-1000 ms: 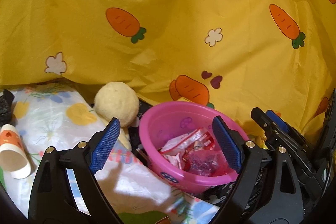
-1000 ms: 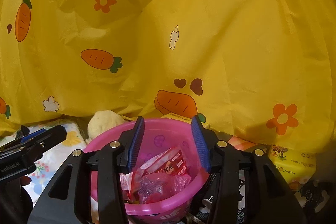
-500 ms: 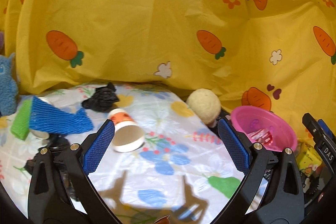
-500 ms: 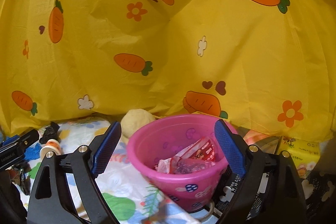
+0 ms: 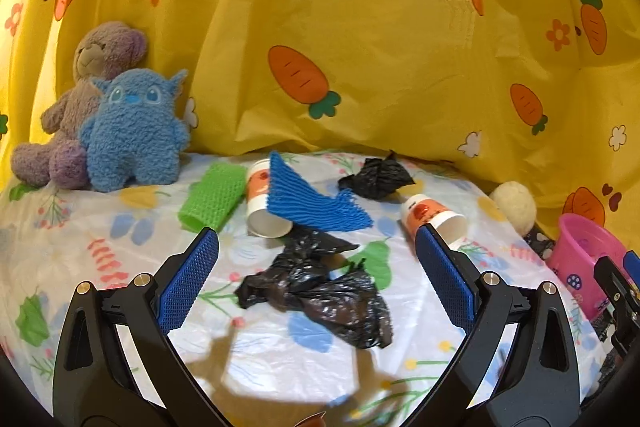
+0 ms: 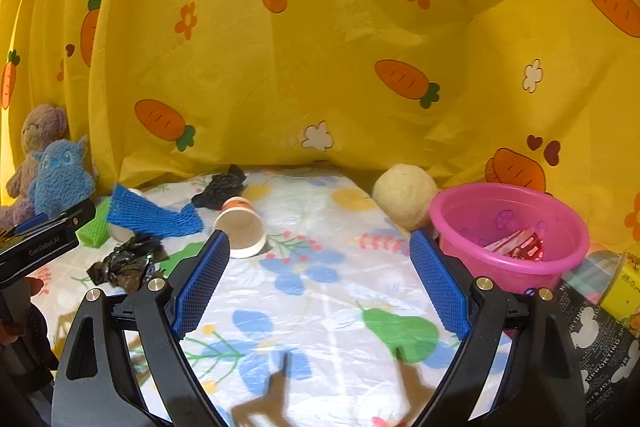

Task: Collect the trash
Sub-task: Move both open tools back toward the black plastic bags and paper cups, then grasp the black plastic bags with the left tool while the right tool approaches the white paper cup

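On the flowered sheet [image 5: 280, 359] lies a crumpled black plastic bag [image 5: 320, 291], straight ahead of my left gripper [image 5: 316, 267], which stands open and empty. Behind it are a blue foam net [image 5: 312, 203] draped over a paper cup [image 5: 260, 203], a green foam net [image 5: 216, 195], a second black bag [image 5: 376, 177] and a tipped paper cup [image 5: 432, 213]. My right gripper [image 6: 320, 267] is open with nothing between its fingers; the tipped cup [image 6: 240, 227] lies ahead to its left. The pink bucket [image 6: 508, 227], holding red wrappers, sits at its right.
A blue plush [image 5: 132, 131] and a brown teddy bear [image 5: 80, 95] lean on the yellow carrot-print cloth [image 5: 360, 47] at back left. A cream ball [image 6: 404, 195] rests beside the bucket. A yellow box [image 6: 624, 291] and black printed packaging [image 6: 600, 339] lie at the right.
Both grippers swung left, away from the pink bucket toward the littered sheet. The right gripper's jaws widened from narrow over the bucket to fully spread. The wrappers stay in the bucket.
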Tool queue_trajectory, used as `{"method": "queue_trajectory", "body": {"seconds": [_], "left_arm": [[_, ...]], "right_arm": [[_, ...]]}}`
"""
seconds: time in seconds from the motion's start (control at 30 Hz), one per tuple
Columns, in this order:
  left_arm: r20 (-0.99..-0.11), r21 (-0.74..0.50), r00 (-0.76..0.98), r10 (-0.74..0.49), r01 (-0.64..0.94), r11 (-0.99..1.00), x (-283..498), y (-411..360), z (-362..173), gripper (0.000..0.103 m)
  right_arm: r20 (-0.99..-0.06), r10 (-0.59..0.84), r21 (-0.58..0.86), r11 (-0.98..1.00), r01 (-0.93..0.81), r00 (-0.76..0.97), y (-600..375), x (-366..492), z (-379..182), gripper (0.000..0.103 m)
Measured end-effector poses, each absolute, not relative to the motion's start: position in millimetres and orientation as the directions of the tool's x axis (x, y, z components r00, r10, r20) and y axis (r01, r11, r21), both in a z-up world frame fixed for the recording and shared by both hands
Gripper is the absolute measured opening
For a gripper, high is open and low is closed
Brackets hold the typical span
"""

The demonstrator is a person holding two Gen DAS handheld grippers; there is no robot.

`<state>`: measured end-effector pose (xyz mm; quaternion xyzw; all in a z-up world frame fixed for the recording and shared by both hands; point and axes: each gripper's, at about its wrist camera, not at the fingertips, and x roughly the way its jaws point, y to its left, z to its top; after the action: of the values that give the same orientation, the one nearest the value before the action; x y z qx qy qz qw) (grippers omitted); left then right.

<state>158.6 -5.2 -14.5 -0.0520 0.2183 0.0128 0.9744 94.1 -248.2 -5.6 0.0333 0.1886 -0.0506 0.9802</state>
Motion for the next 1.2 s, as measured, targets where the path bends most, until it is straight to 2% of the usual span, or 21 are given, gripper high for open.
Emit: {"method": "queue_trajectory", "body": {"seconds": [0.13,0.3,0.57,0.7,0.87,0.93,0.97,1.1,1.13,1.2], "left_arm": [[-0.455,-0.123,0.89,0.026,-0.091,0.988,161.0,19.1,-23.0,0.097],[-0.511,-0.155,0.859,-0.027,-0.062,0.986,175.6,21.7,-34.7,0.097],[-0.629,-0.093,0.775,-0.06,0.002,0.996,209.3,-13.4,-61.4,0.097],[-0.686,-0.108,0.725,-0.066,-0.011,0.994,225.5,-13.3,-76.2,0.089],[-0.732,-0.133,0.676,-0.085,-0.019,0.991,234.1,-9.2,-89.0,0.052],[-0.738,-0.158,0.666,-0.107,-0.016,0.987,234.7,-6.4,-92.1,0.044],[-0.736,-0.157,0.668,-0.107,-0.015,0.988,234.1,-5.9,-92.0,0.03],[-0.73,-0.184,0.67,-0.137,0.001,0.983,233.7,-4.0,-91.3,0.015],[-0.731,-0.185,0.668,-0.138,0.001,0.983,233.8,-3.8,-91.9,0.001],[-0.73,-0.211,0.664,-0.161,0.004,0.977,233.6,-1.5,-92.9,0.001]], "right_arm": [[-0.399,-0.056,0.037,0.996,0.077,0.915,-228.6,108.5,-11.8,0.088],[-0.416,-0.029,0.037,0.998,0.049,0.909,-214.8,117.9,-20.1,0.088],[-0.436,-0.023,0.04,0.998,0.045,0.9,-215.4,127.9,-24.8,0.088],[-0.444,-0.013,0.028,0.999,0.029,0.896,-212.8,133.6,-25.6,0.088],[-0.461,0.009,0.022,1.0,0.001,0.887,-206.4,144.8,-28.9,0.088],[-0.471,0.02,0.024,1.0,-0.009,0.882,-203.9,149.7,-30.8,0.088],[-0.474,0.025,0.026,1.0,-0.014,0.88,-203.4,150.7,-31.5,0.088],[-0.486,0.034,0.03,0.999,-0.022,0.873,-201.2,155.4,-35.0,0.085],[-0.487,0.036,0.031,0.999,-0.024,0.872,-201.2,156.0,-35.6,0.084],[-0.49,0.038,0.034,0.999,-0.025,0.871,-200.9,156.6,-36.8,0.084]]}}
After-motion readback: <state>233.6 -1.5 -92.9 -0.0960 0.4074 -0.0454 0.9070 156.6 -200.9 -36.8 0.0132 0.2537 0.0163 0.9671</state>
